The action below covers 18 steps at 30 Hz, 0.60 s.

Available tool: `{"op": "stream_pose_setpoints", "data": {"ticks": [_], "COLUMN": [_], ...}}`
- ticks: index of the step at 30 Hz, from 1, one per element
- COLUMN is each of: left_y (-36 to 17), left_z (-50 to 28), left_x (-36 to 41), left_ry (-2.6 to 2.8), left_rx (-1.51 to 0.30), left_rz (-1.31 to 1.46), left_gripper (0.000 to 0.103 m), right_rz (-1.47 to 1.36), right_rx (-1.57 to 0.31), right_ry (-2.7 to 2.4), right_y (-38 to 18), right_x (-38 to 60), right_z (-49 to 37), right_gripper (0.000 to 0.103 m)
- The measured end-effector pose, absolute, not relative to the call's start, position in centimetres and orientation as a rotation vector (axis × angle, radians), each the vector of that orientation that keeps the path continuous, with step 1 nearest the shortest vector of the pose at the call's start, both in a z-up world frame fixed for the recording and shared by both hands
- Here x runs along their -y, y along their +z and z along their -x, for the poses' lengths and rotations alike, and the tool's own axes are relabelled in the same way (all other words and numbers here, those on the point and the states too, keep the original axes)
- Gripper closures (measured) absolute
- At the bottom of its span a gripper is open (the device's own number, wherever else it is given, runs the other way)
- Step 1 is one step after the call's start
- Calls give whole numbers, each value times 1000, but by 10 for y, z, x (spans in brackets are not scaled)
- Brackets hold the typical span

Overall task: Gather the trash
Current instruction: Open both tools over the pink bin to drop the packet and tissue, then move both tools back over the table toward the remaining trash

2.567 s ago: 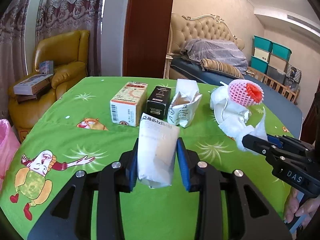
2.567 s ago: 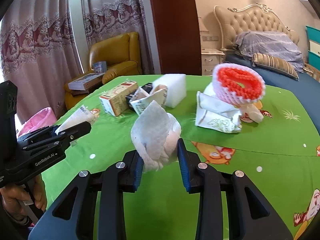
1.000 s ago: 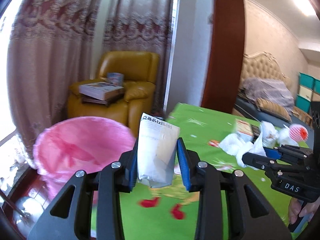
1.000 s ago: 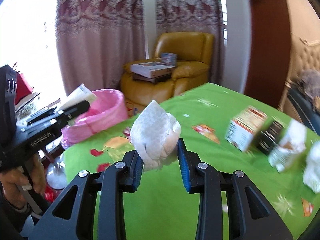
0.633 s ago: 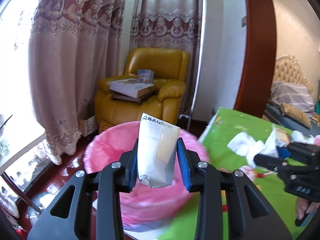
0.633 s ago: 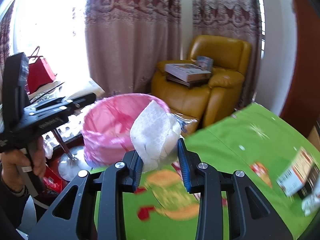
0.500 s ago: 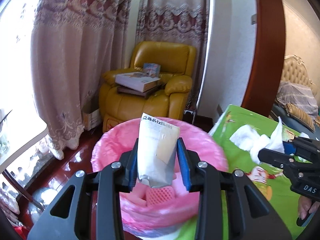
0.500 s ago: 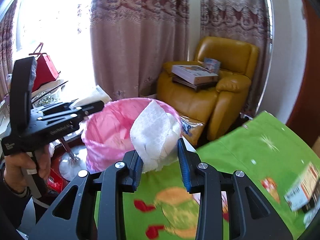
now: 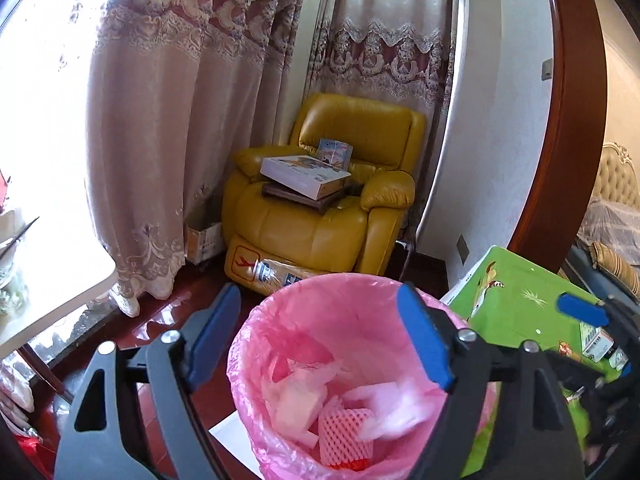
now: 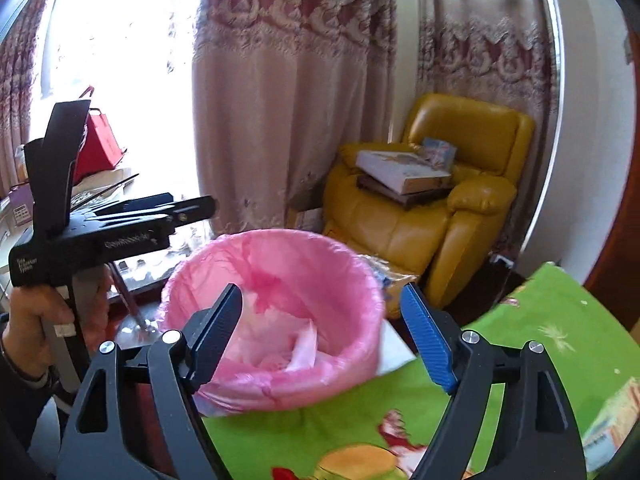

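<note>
A pink-lined trash bin (image 9: 280,312) stands on the floor beside the green table; it also shows in the right wrist view (image 10: 224,256). Inside lie white paper scraps (image 9: 296,404) and a pink foam fruit net (image 9: 346,430). My left gripper (image 9: 320,336) is open and empty, right above the bin. My right gripper (image 10: 320,328) is open and empty, over the bin's near rim. The left gripper also appears at the left of the right wrist view (image 10: 192,206), and the right gripper's blue pad at the right of the left wrist view (image 9: 582,310).
The green cartoon-print tablecloth (image 10: 540,320) lies right of the bin, also seen in the left wrist view (image 9: 520,280), with a small carton (image 9: 596,342) on it. A yellow armchair (image 9: 320,216) with a box stands behind the bin, before curtains. A white table edge (image 9: 52,300) is at left.
Both grippers have opened over the bin. The white paper packet left the left gripper and the crumpled white wad left the right one; both are gone from the jaws.
</note>
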<state>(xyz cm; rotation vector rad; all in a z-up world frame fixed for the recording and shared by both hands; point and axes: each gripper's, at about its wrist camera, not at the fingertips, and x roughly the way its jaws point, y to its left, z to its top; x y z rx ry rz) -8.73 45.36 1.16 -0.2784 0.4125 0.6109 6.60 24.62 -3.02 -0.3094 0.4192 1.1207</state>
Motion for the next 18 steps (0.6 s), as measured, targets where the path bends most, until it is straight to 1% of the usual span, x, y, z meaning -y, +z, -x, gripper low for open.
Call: {"op": "stream_pose_setpoints", "data": {"ticks": [2, 3, 8, 14, 18], "left_y": [15, 16, 17, 16, 5], "left_z": [91, 91, 78, 29, -15], "left_x": [-444, -438, -391, -312, -240], "left_ry": [625, 627, 524, 365, 223], "left_rx": [-395, -387, -393, -417, -462], "left_rz": [263, 262, 254, 211, 188], "left_gripper": [6, 4, 5, 5, 5], "right_rz": [302, 306, 315, 255, 189], "right_rx": [-406, -396, -399, -449, -494], "right_ry": [1091, 1069, 953, 789, 646], "right_y": [-25, -24, -29, -47, -58], "right_x": [-222, -210, -153, -64, 2], "right_z": [-67, -67, -68, -84, -99], "right_gripper": [26, 26, 26, 26, 26]}}
